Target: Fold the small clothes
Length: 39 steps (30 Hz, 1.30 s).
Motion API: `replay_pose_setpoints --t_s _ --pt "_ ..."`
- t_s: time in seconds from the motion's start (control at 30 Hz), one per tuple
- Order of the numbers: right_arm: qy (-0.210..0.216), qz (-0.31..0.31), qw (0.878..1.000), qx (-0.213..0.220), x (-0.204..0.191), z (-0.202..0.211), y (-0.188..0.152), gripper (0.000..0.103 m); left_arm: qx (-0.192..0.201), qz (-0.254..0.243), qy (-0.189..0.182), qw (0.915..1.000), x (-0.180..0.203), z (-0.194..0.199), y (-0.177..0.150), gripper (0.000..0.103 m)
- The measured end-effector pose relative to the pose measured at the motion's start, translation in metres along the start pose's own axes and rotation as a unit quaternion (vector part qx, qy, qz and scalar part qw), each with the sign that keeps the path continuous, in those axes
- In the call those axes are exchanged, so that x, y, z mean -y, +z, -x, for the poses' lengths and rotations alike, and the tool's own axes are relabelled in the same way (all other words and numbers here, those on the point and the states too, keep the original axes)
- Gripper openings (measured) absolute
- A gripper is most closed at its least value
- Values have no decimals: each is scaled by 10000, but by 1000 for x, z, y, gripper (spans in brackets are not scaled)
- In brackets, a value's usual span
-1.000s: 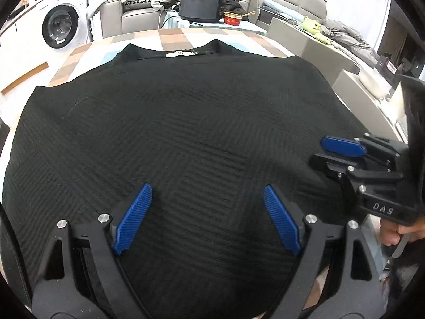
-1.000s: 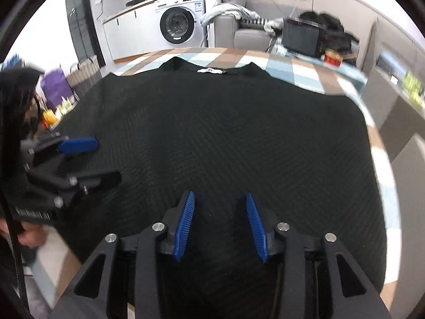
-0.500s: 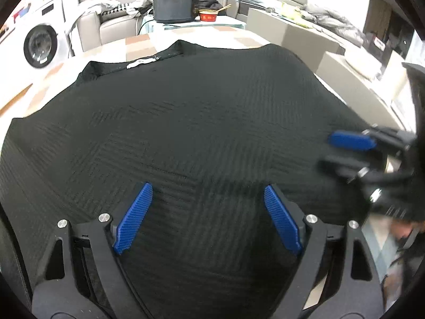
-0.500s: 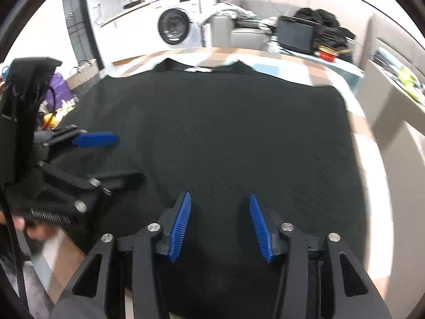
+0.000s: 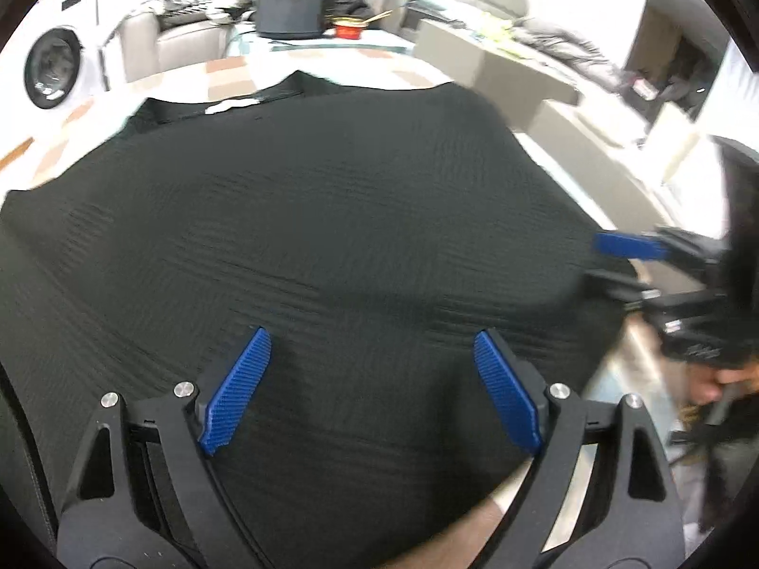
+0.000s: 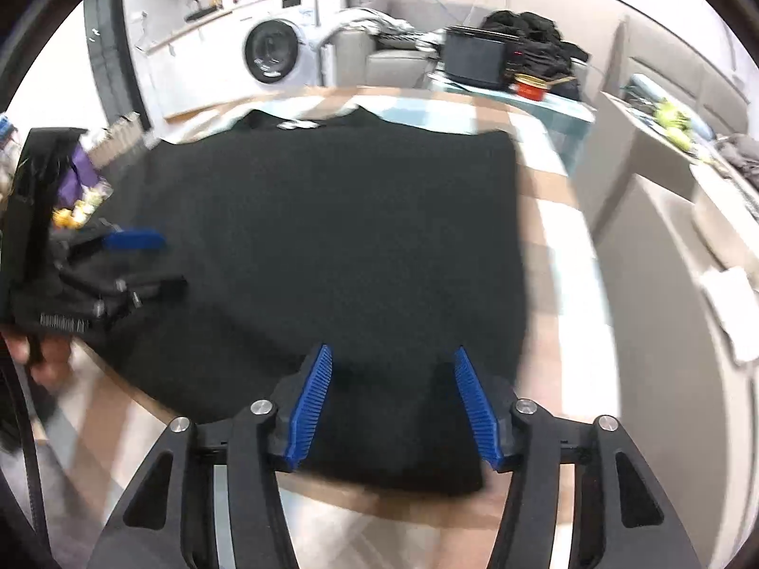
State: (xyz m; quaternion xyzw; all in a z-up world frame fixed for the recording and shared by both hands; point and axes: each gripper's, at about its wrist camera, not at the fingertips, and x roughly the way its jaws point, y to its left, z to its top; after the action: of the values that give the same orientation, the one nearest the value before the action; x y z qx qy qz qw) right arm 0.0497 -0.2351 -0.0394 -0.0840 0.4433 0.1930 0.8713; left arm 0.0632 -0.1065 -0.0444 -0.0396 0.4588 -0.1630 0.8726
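Note:
A black textured knit top [image 5: 332,218] lies flat on the table, its collar with a white label [image 5: 232,105] at the far end. It also shows in the right wrist view [image 6: 341,237]. My left gripper [image 5: 372,365] is open and empty, hovering over the near hem. My right gripper [image 6: 391,379] is open and empty above the garment's near right corner. The right gripper also shows at the right edge of the left wrist view [image 5: 631,261], and the left gripper at the left edge of the right wrist view [image 6: 137,261].
The table [image 6: 555,246] has a checked cloth in tan, white and pale blue. Behind it are a washing machine [image 6: 275,52], a sofa with clothes, a black box [image 5: 290,12] and a red bowl [image 5: 348,29]. Grey cabinets [image 6: 664,218] stand at the right.
The right gripper has opened wider and drawn back toward the garment's near right corner. The left gripper has turned and shifted slightly; it stays open. The garment has not moved.

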Motion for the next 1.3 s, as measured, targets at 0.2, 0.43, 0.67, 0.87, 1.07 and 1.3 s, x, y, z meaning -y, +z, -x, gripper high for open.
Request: replay_pose_setpoints --t_s 0.2,0.43,0.67,0.87,1.07,1.3 --pt "500 304 9982 -121 -41 -26 11 64 -49 -359 175 9992 3 7 -22 87" --pt "550 311 9980 -102 -21 -20 1 65 55 -78 483 9988 -43 43 -53 86" --pt "-69 -54 9999 -106 5 -3 -14 68 16 251 990 9948 -74 81 -72 87" --pt "243 -119 9995 148 -22 -4 12 72 166 1075 1452 9834 -117 93 -80 87" --pt "291 -76 9995 -91 -41 -42 35 72 84 1044 1674 9803 -125 98 -94 87" --pt "-49 -257 9995 -169 -13 -43 25 82 187 1868 1635 9685 -142 132 -122 87"
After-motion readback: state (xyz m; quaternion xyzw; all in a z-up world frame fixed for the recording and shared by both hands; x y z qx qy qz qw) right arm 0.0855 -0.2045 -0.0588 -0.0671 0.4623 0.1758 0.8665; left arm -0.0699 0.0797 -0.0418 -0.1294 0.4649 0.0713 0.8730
